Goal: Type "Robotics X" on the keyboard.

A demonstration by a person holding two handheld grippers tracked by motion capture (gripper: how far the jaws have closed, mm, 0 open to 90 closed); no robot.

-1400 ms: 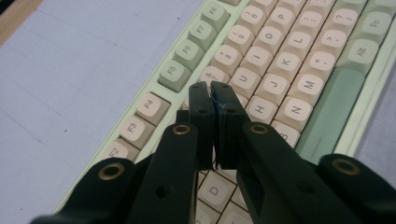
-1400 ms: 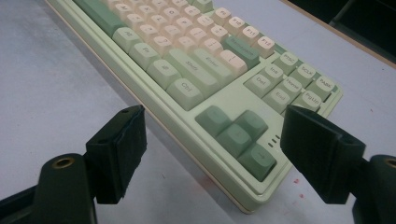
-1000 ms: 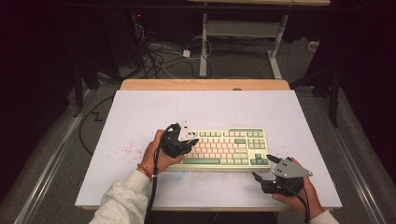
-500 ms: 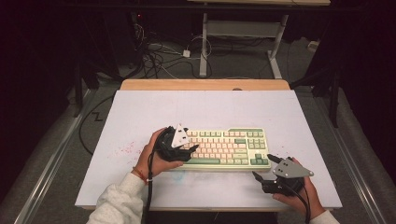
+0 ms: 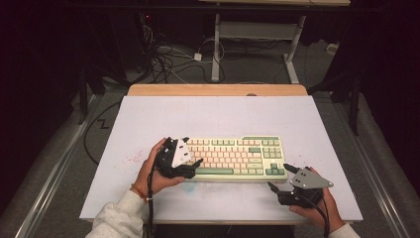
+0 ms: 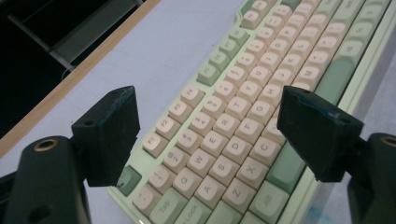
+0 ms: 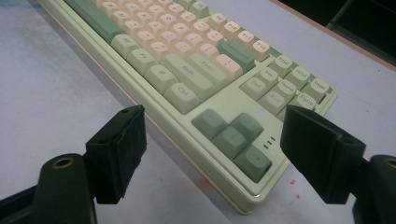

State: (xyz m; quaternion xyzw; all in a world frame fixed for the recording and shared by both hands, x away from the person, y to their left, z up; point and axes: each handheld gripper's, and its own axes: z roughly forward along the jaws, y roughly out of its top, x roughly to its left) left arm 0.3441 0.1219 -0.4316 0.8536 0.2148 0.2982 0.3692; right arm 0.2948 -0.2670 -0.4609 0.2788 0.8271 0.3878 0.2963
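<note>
A: At the keyboard's two ends, how are the tongs seen to be set?

B: The left gripper is held over the left end of the keyboard, jaws spread wide, nothing gripped; in the left gripper view the letter keys are seen in the gap between its jaws. The right gripper is held just off the near right corner, jaws likewise spread wide and empty, with the arrow keys seen between them in the right gripper view.

A: What room is left around them?

B: Bare white table is seen beyond the keyboard up to the wooden strip at the far edge. A narrower band is left between the keyboard and the near edge, where the right gripper is held. Open surface lies to the left and right of both hands.

A: Where is the keyboard placed?

B: It is laid flat, long side parallel to the near edge, in the near half of the table, between the two grippers.

A: And the count?

B: One keyboard, two grippers and one table are counted.
</note>
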